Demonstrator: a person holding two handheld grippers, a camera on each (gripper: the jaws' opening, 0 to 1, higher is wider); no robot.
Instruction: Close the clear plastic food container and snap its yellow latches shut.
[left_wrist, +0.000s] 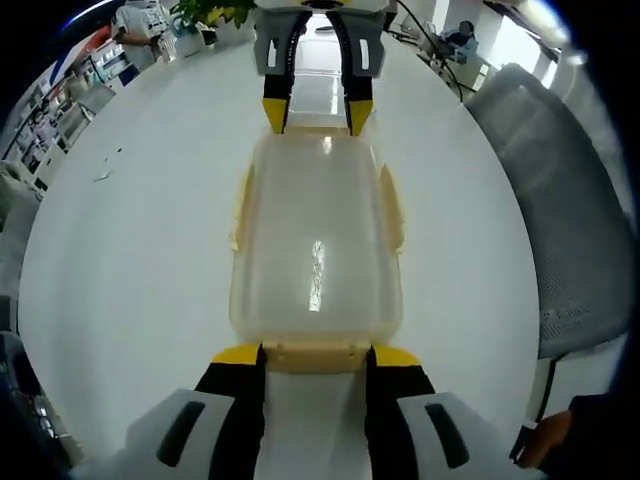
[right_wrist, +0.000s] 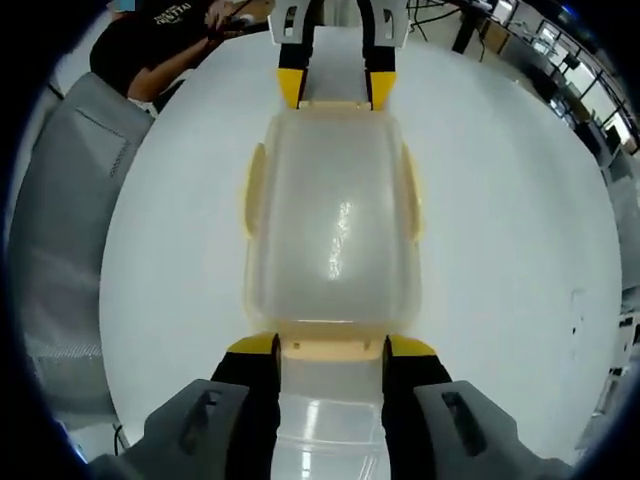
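While the clear food container (left_wrist: 316, 262) lay on the white surface (left_wrist: 130, 260), its long axis ran straight between the left gripper (left_wrist: 316, 357) and right gripper (right_wrist: 332, 347), each with jaws spread wide astride an end latch (left_wrist: 314, 353).

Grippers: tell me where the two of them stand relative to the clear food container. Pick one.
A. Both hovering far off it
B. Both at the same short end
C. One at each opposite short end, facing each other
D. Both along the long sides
C: in the left gripper view the left gripper sits at the near short end of the container, and the right gripper sits at the far end, facing it.
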